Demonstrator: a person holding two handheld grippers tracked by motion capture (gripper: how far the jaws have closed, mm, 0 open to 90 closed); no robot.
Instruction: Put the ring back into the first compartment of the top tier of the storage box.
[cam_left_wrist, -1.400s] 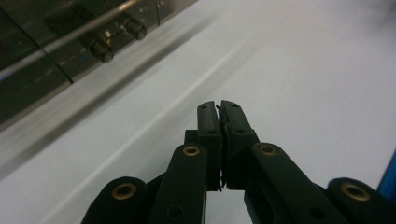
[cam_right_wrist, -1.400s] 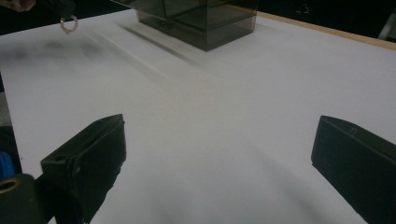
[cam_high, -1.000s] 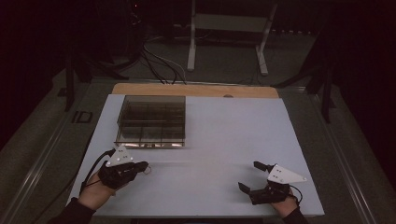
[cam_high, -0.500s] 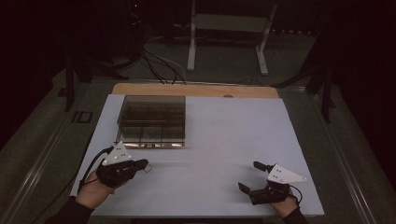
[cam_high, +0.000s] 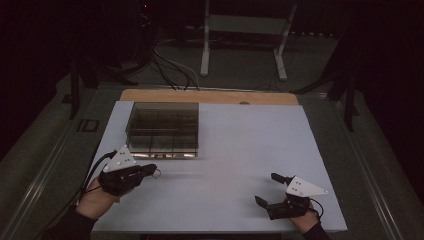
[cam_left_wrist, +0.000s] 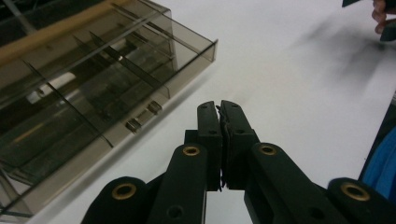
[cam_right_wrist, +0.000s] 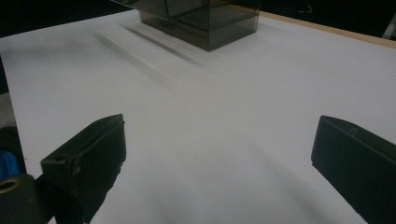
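Note:
A smoky clear plastic organiser box with divided compartments stands at the back left of the white table top. My left gripper is shut just in front of the box's near edge, its tip pointing right. A tiny loop shows at its tip in the high view; I cannot tell what it is. In the left gripper view the jaws are pressed together beside the box, whose latches face me. My right gripper rests open at the front right, far from the box, nothing between its fingers.
A wooden strip runs along the table's far edge. Beyond it are a white metal stand and cables on the dark floor. The person's other hand shows at the top right of the left gripper view.
My left gripper has drifted slightly to the left and a little farther from the person. The right gripper has stayed put and open.

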